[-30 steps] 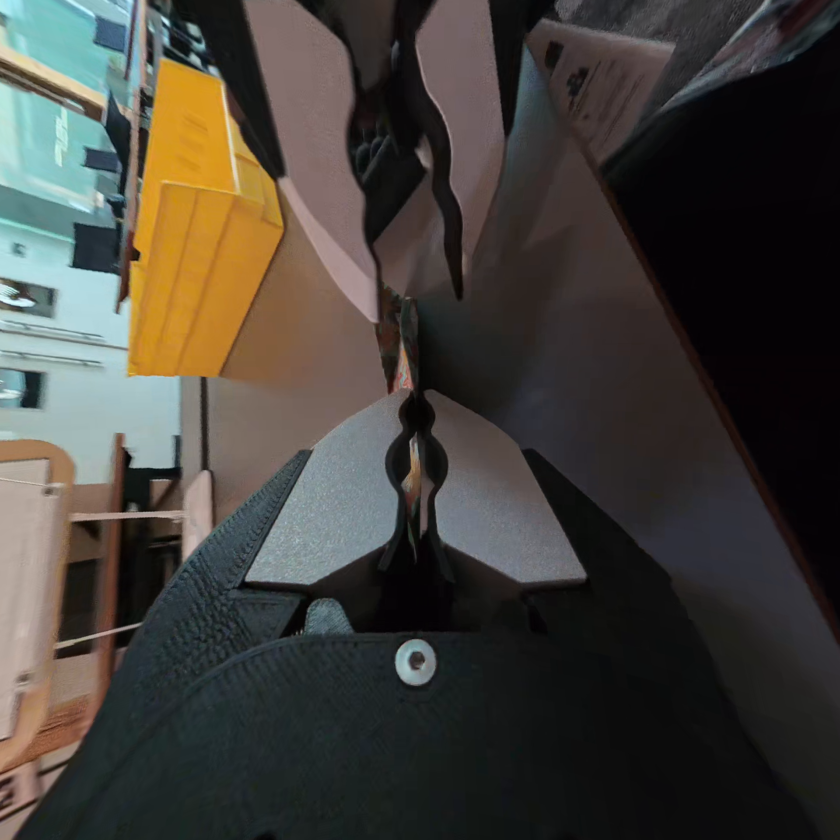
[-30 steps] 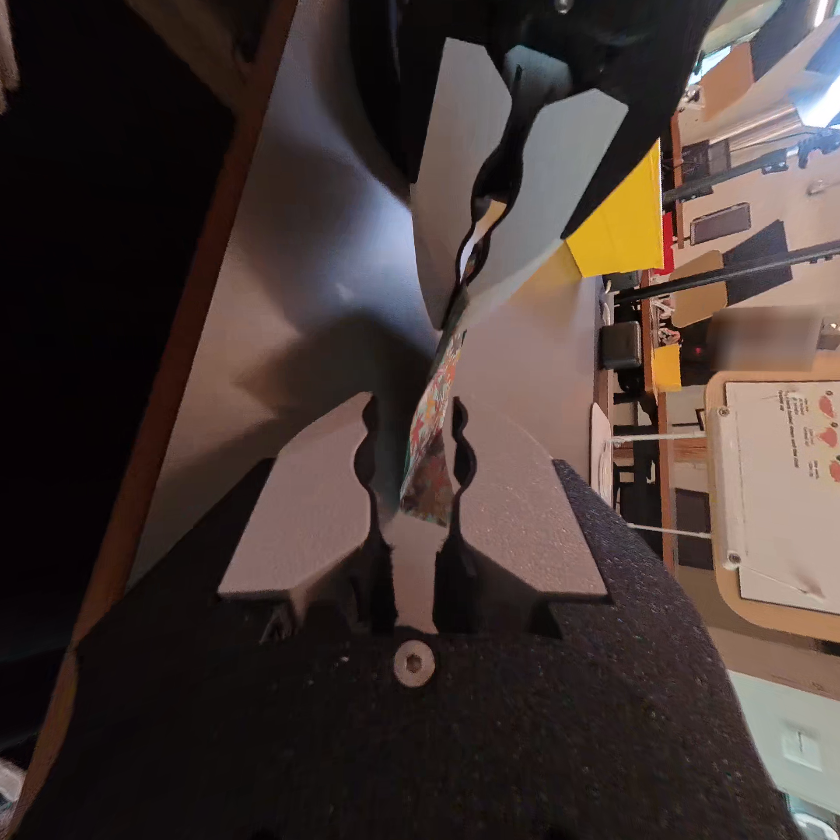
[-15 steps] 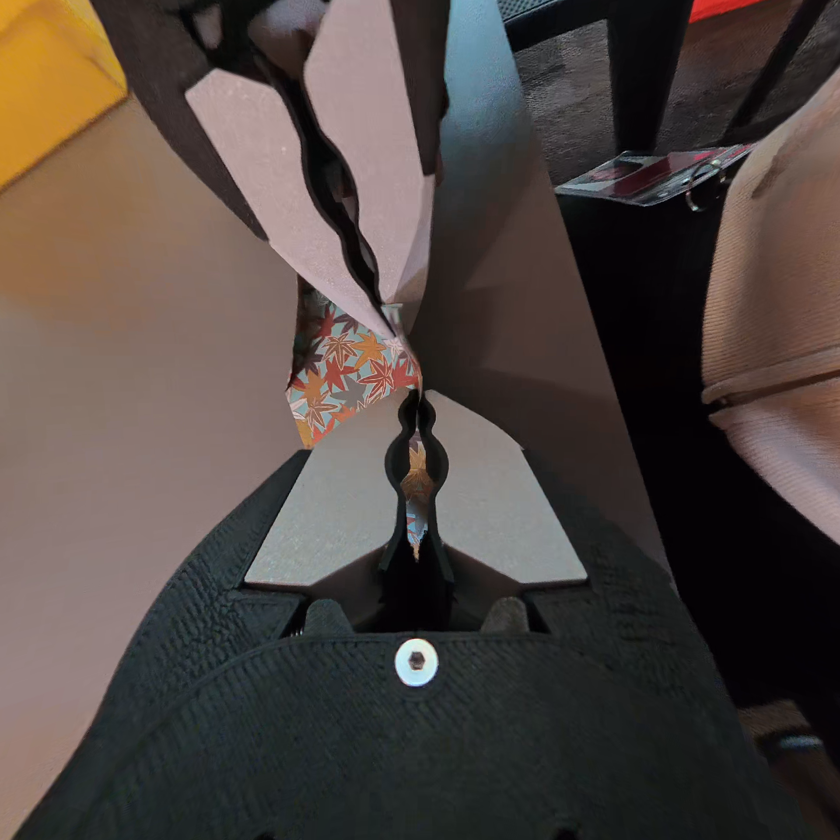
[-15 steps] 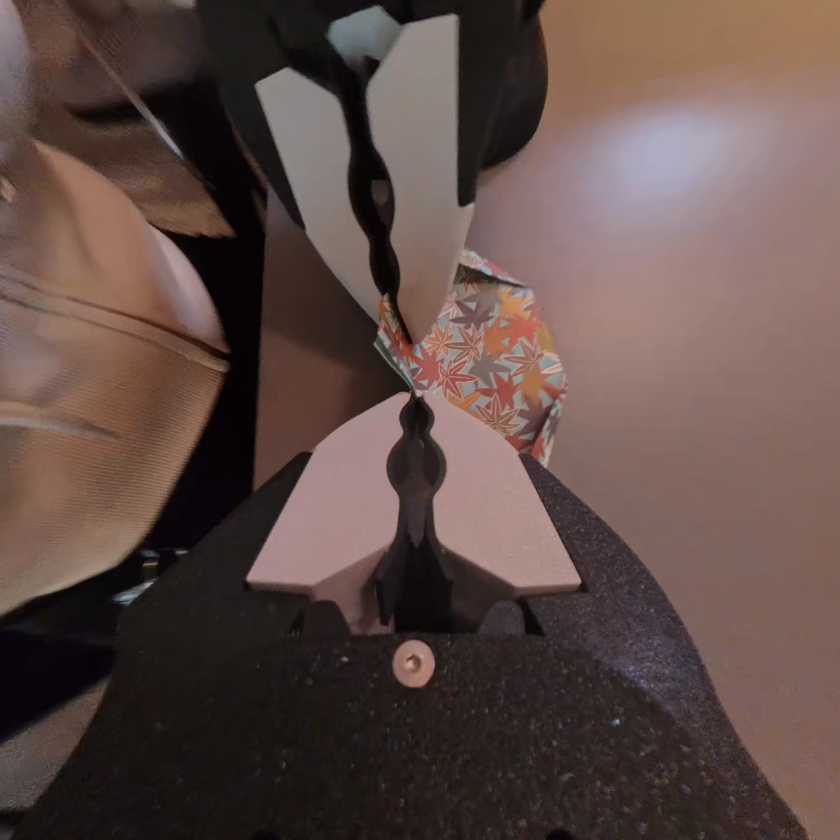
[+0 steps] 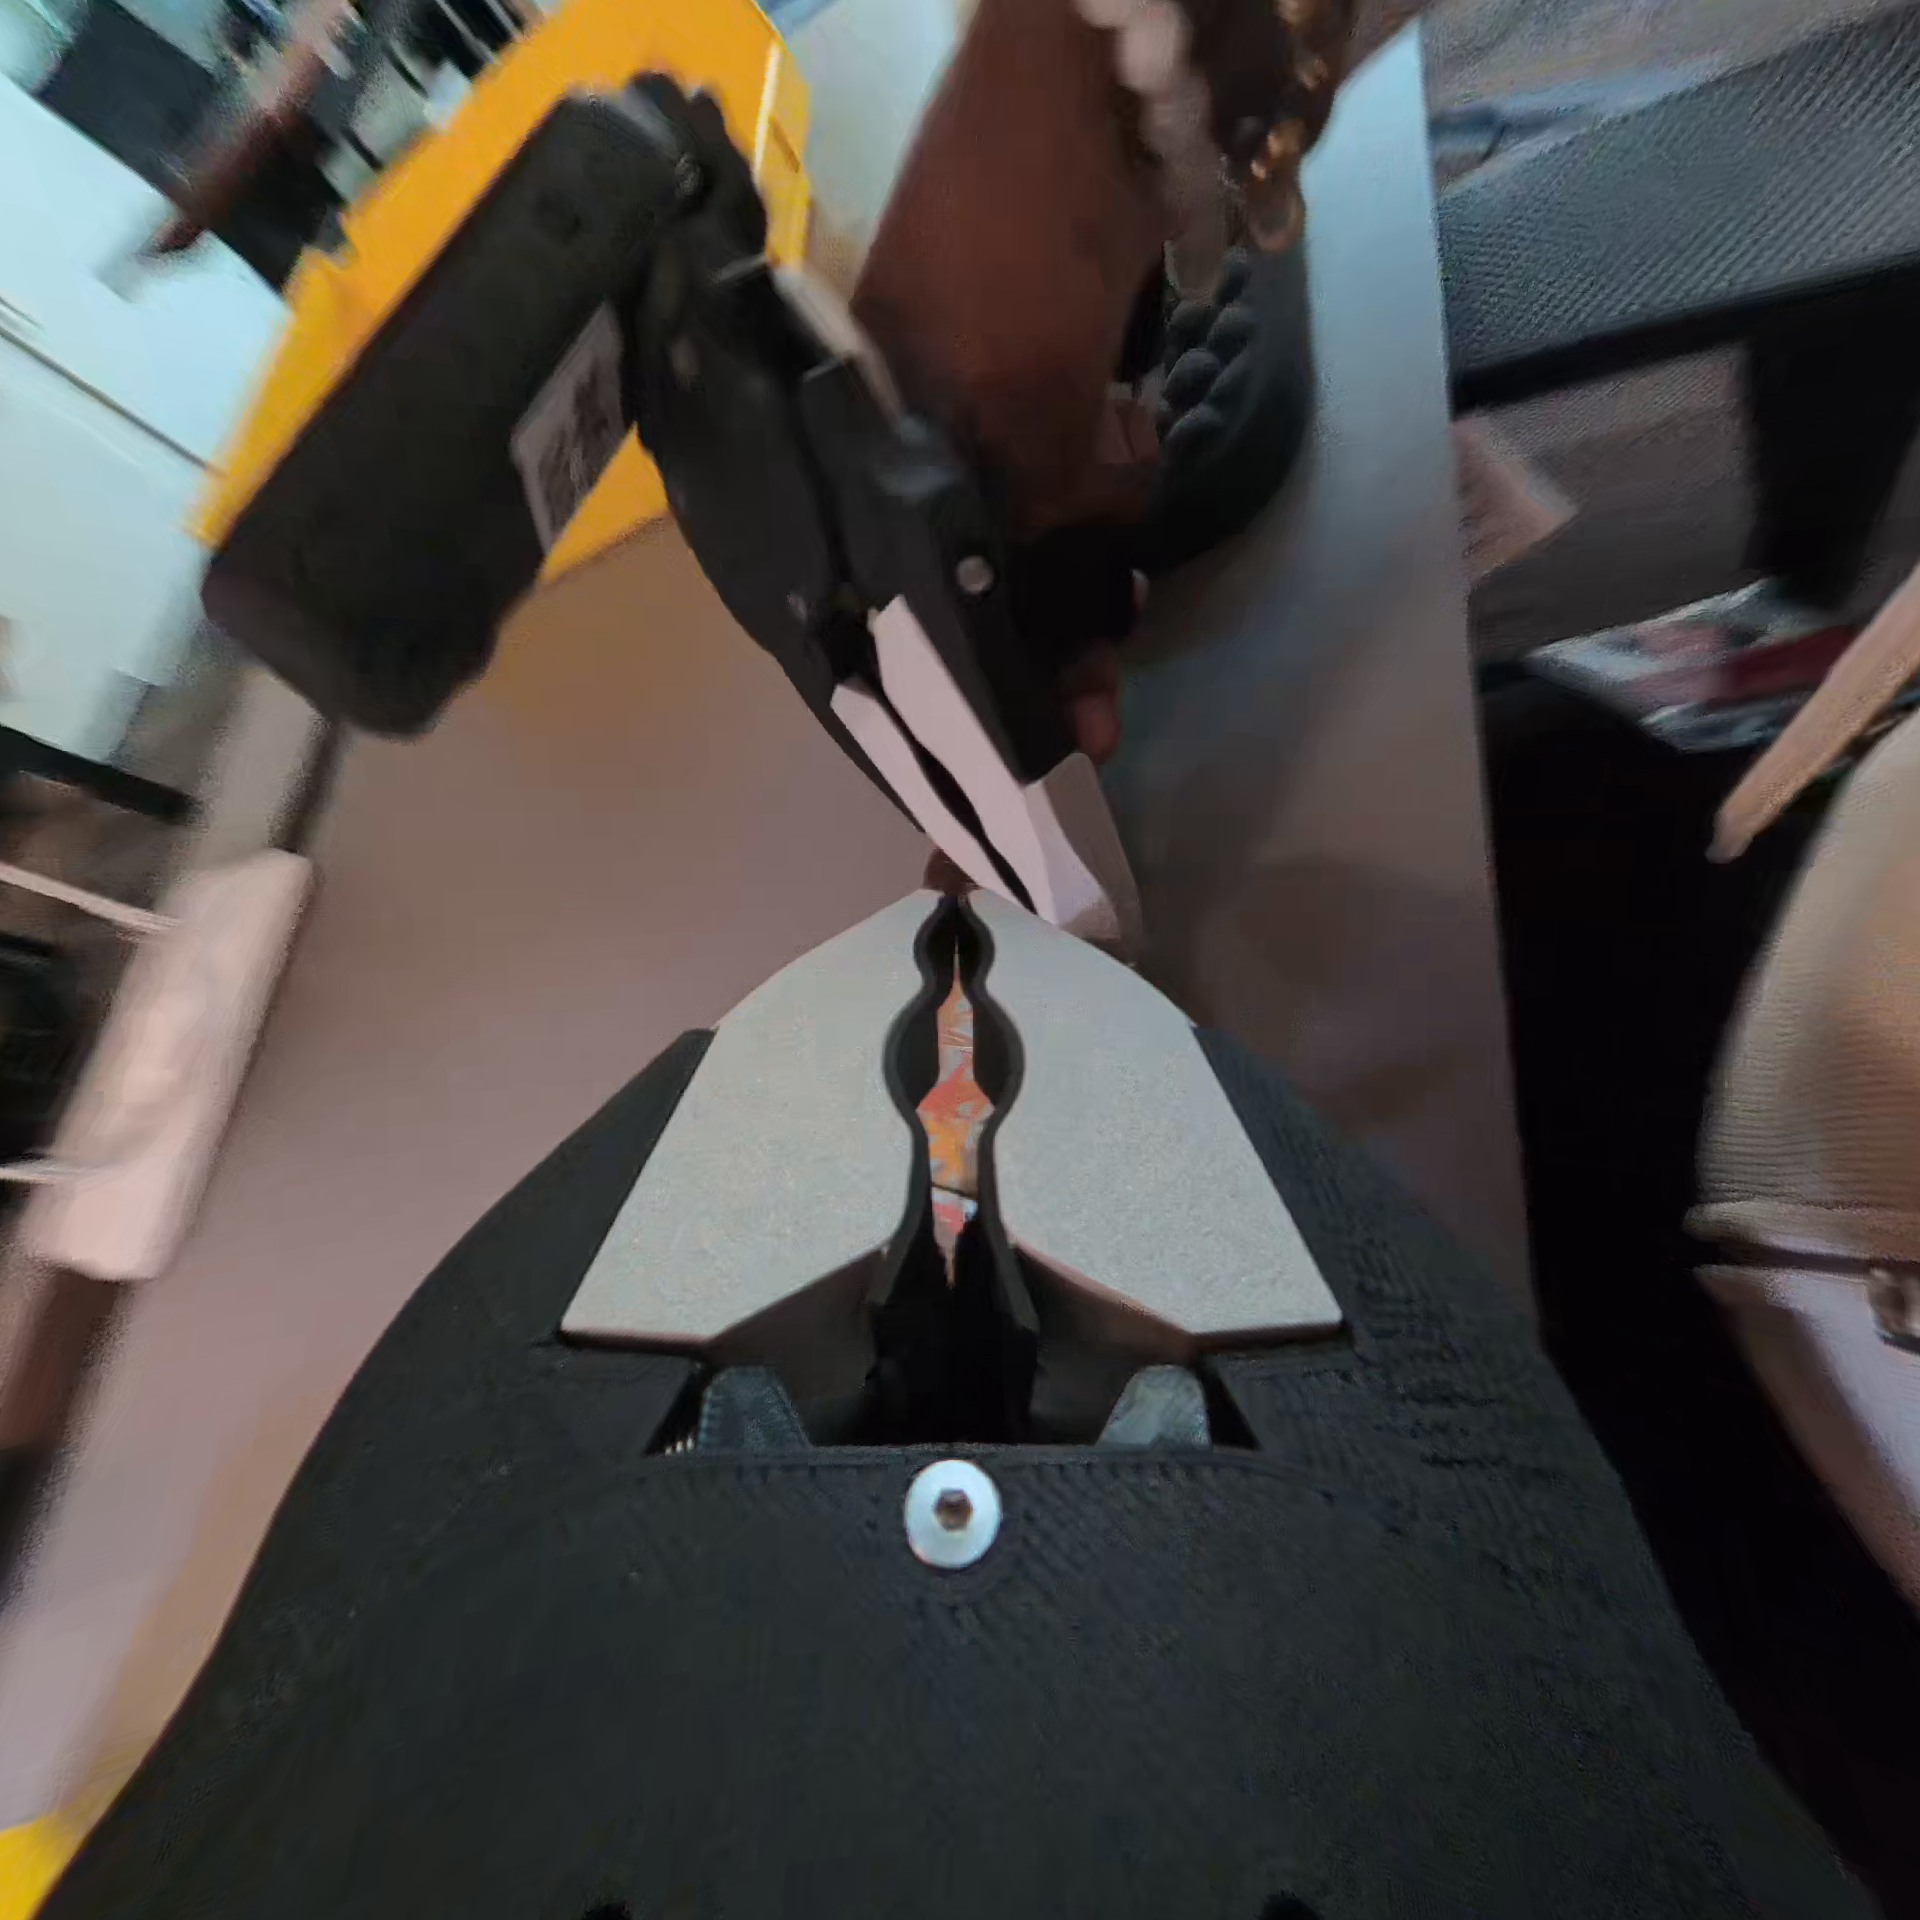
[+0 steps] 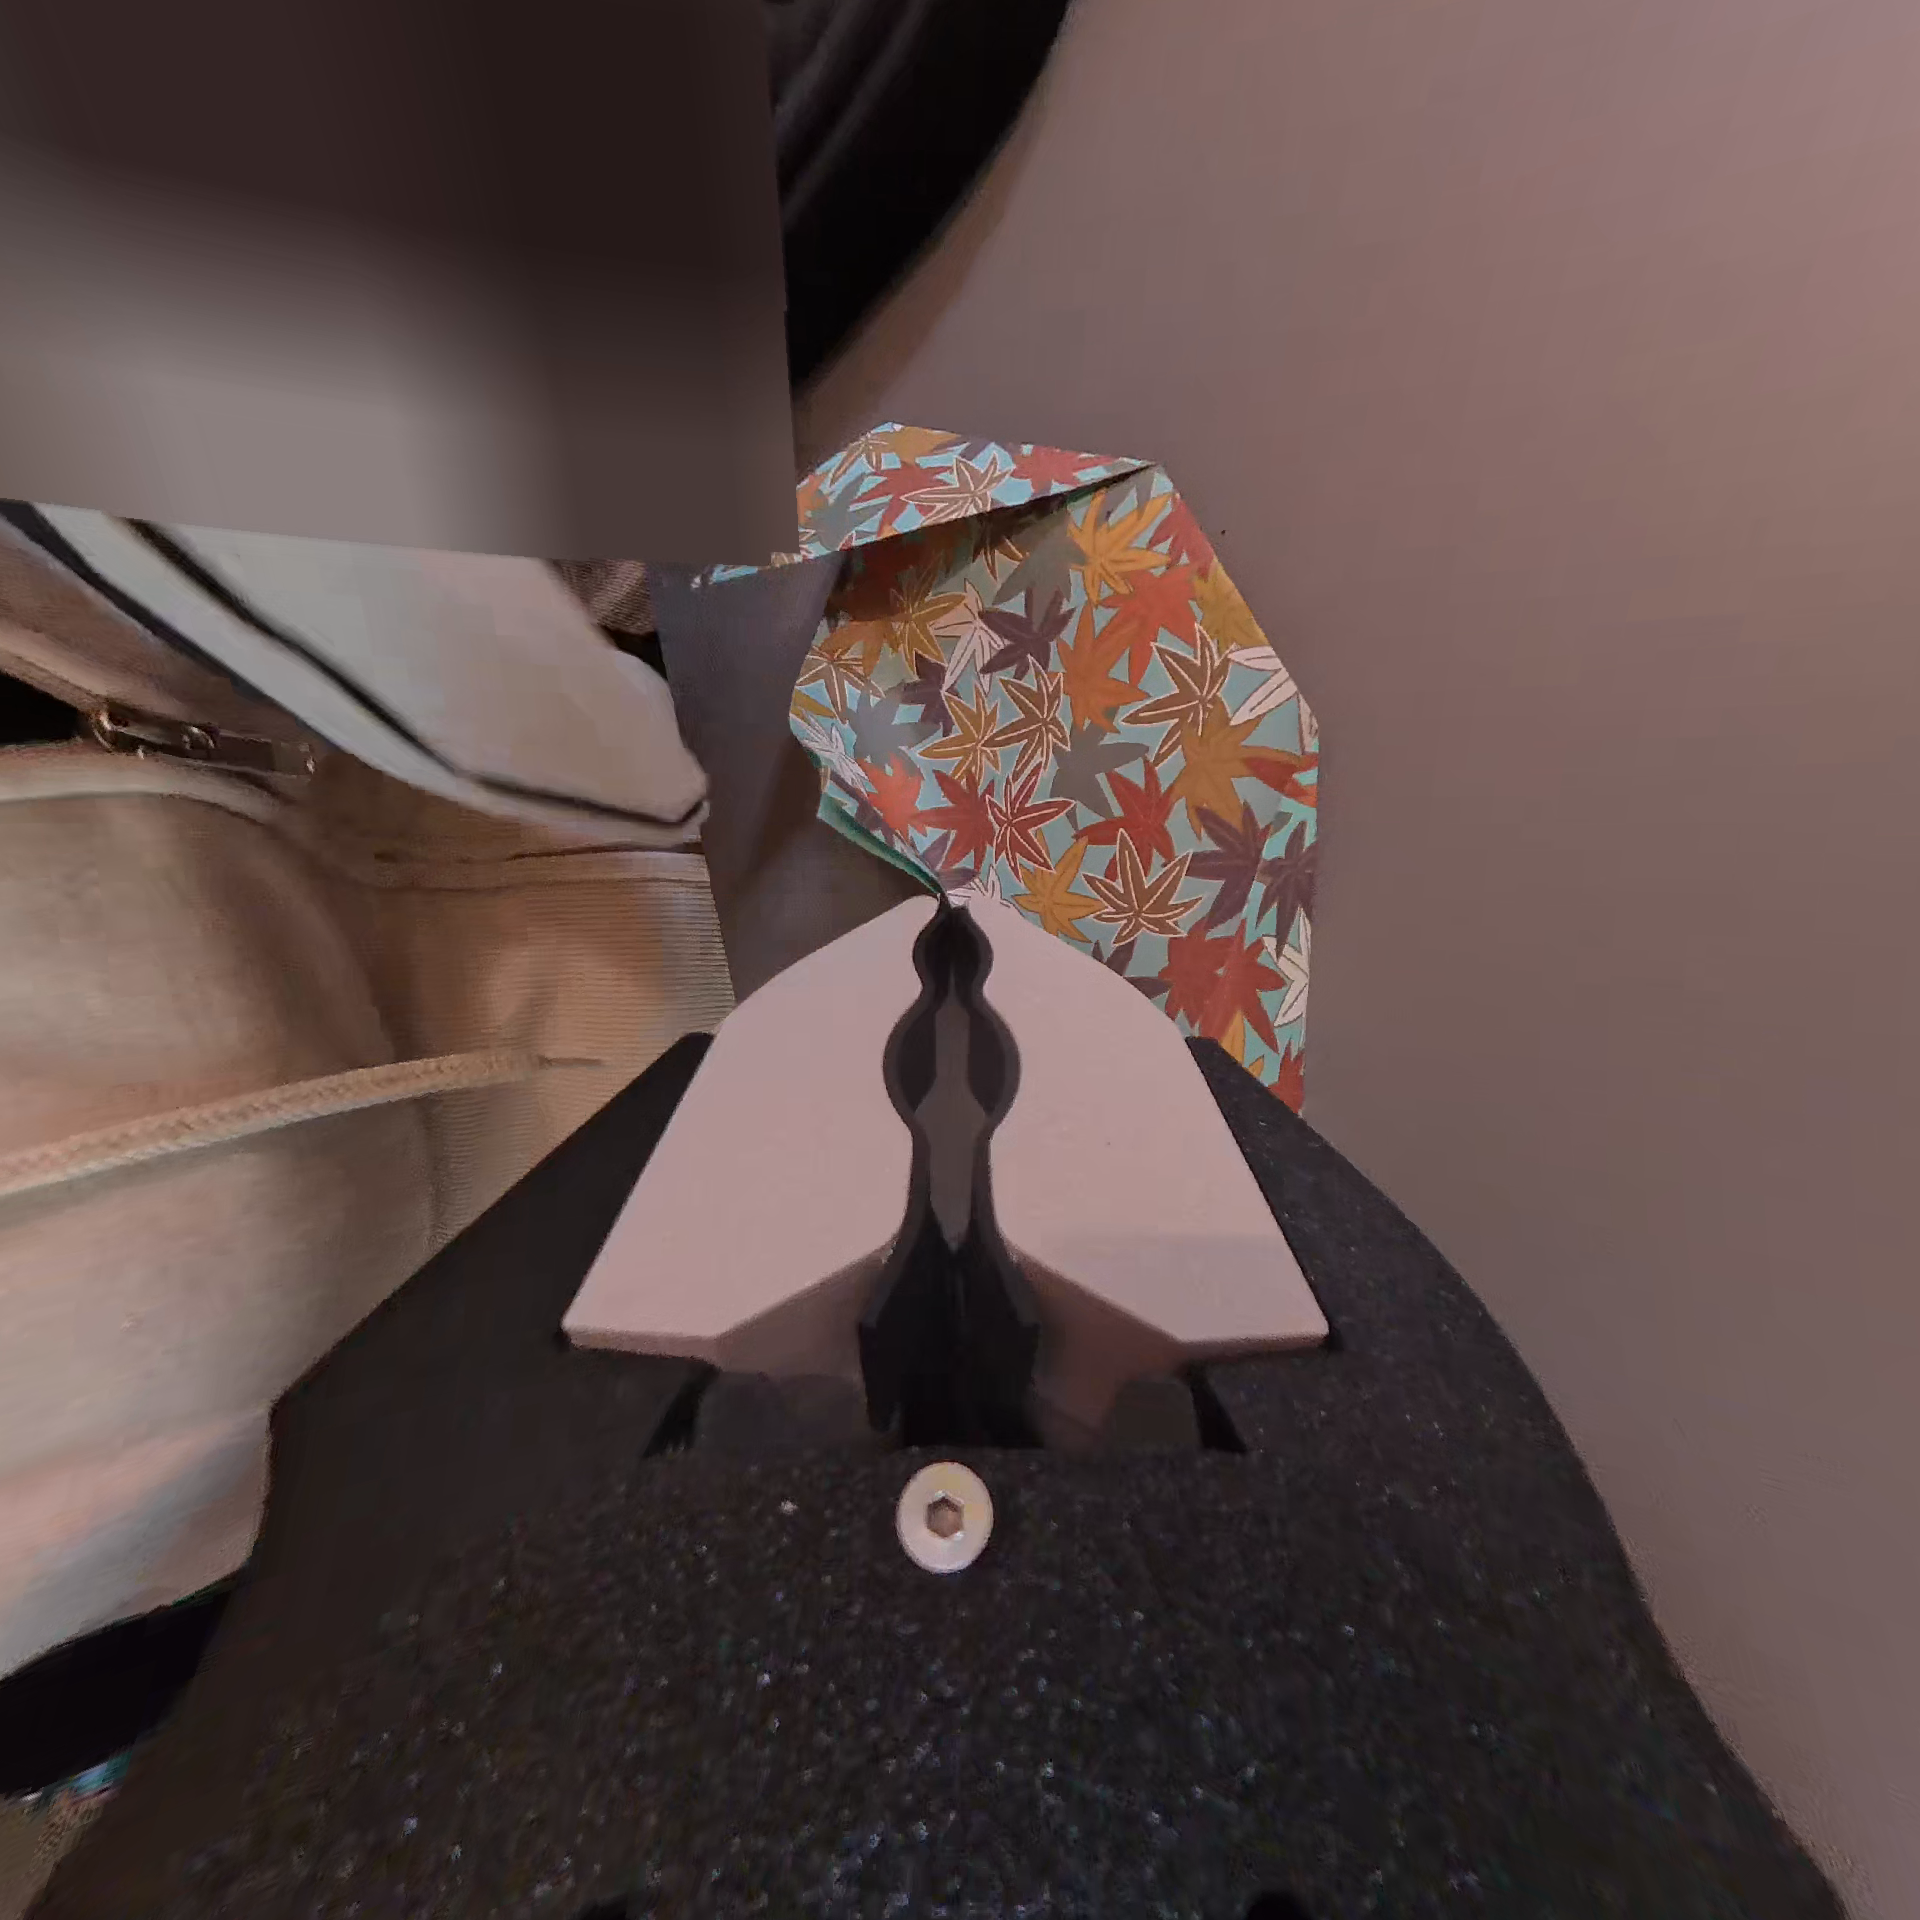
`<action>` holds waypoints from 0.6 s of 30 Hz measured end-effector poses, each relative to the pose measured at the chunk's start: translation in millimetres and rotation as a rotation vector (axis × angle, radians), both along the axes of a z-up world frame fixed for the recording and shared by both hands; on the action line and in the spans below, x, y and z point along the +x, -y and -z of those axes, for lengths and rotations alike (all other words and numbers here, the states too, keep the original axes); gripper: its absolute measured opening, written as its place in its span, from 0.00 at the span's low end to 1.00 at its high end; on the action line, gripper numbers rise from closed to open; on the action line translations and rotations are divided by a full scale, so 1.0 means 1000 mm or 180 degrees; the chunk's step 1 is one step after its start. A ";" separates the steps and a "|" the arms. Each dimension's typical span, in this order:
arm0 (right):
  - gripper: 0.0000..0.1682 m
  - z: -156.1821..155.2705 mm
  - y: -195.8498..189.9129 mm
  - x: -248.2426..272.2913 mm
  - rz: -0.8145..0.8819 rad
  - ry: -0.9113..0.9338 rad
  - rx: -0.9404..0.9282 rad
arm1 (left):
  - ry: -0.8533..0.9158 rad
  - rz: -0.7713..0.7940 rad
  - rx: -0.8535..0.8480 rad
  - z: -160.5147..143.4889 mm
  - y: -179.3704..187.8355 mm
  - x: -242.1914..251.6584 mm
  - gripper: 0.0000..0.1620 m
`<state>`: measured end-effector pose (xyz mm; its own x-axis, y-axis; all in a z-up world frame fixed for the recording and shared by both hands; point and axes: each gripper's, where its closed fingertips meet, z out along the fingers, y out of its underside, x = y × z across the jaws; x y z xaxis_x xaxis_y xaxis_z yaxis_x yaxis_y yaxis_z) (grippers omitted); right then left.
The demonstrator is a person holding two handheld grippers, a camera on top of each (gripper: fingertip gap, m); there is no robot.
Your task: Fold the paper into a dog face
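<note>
The table (image 5: 540, 935) is a plain, pale brown surface, and both grippers are raised above it. A yellow bin (image 5: 665, 125) stands at the far left of the table, behind the right gripper's black body.

A person in a beige garment (image 6: 208, 935) with a zip and a cord sits close on the near side. Their hand (image 5: 1018, 312) wraps the right gripper's handle from above, wrist bent so that the tool slants down and to the right, toward the left gripper's tips.

The left gripper (image 5: 956, 920) points forward and level. Its jaws are pressed together on the paper (image 5: 954, 1101); a strip of the leaf print shows in the slot between its fingers (image 5: 790, 1143).

The right gripper (image 6: 948, 906) is likewise closed. Its fingers (image 6: 800, 1143) meet at the tips and pinch a low corner of the paper there. In the left wrist view the two grippers' tips sit just beside each other.

The paper is folded, teal with red, orange and purple leaves. In the right wrist view it stands up off the table beyond the right gripper's tips, spreading up and to the right, with one flap turned over at its top edge.
</note>
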<state>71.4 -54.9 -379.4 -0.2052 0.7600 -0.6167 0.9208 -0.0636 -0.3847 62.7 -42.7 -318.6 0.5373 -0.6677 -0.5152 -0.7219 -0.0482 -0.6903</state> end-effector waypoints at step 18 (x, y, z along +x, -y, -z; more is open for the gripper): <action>0.00 0.001 0.001 -0.006 0.0016 0.0349 -0.0083 | -0.1085 0.0034 -0.0322 0.055 0.007 -0.011 0.00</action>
<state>65.5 -55.4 -380.7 -0.1315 0.7442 -0.6549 0.9570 -0.0771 -0.2797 51.5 -49.5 -374.0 0.3387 -0.7291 -0.5947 -0.9107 -0.0953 -0.4019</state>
